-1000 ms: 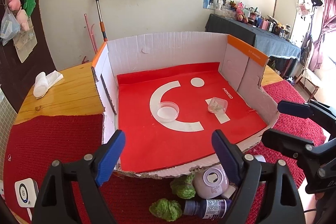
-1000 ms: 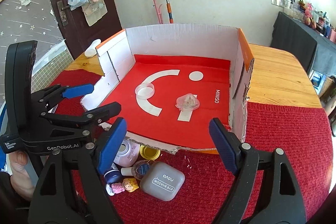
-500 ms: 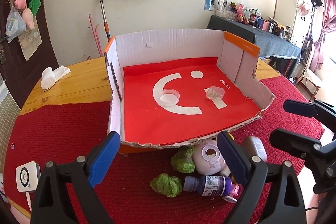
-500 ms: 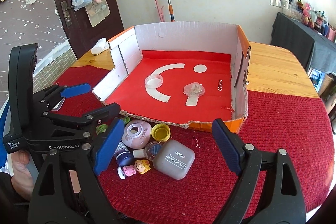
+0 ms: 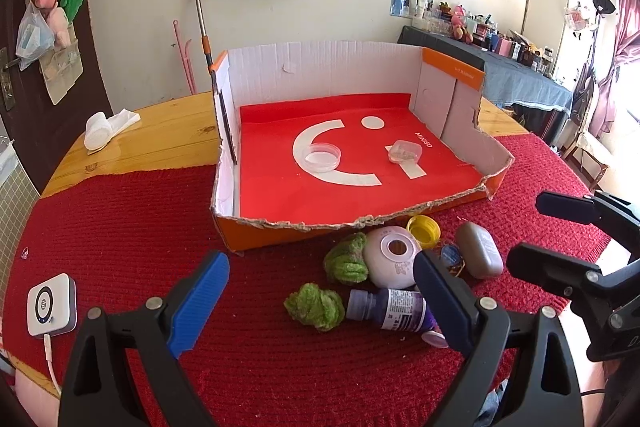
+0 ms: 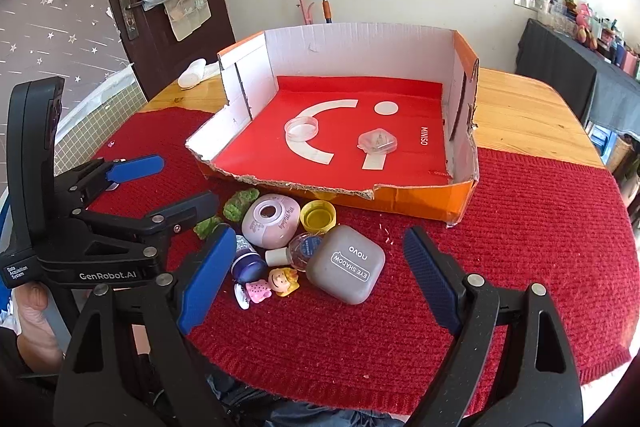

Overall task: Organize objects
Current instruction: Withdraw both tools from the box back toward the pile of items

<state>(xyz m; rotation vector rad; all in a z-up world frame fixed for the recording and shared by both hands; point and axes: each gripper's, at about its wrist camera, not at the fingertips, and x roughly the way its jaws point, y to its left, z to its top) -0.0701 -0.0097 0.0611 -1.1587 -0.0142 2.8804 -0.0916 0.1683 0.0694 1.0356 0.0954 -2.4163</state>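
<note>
An open cardboard box (image 5: 256, 223) (image 6: 424, 205) with a red floor holds a clear round lid (image 5: 322, 157) (image 6: 302, 127) and a small clear container (image 5: 405, 151) (image 6: 377, 141). In front of it lie two green fuzzy balls (image 5: 316, 307), a pink round case (image 5: 394, 263) (image 6: 272, 221), a purple bottle (image 5: 390, 309), a yellow cap (image 6: 318, 218), a grey eye-shadow case (image 6: 347, 270) and a small doll (image 6: 276, 283). My left gripper (image 5: 320, 303) is open above the green balls. My right gripper (image 6: 316, 279) is open above the pile.
A red knit mat (image 6: 540, 227) covers the wooden table (image 5: 160, 143). A white device with a cable (image 5: 52, 305) lies at the left edge. A rolled white cloth (image 5: 104, 129) lies on the bare wood at the back left.
Both grippers have drawn back from the box toward the table's front edge. The pile of small objects in front of the box has come fully into view.
</note>
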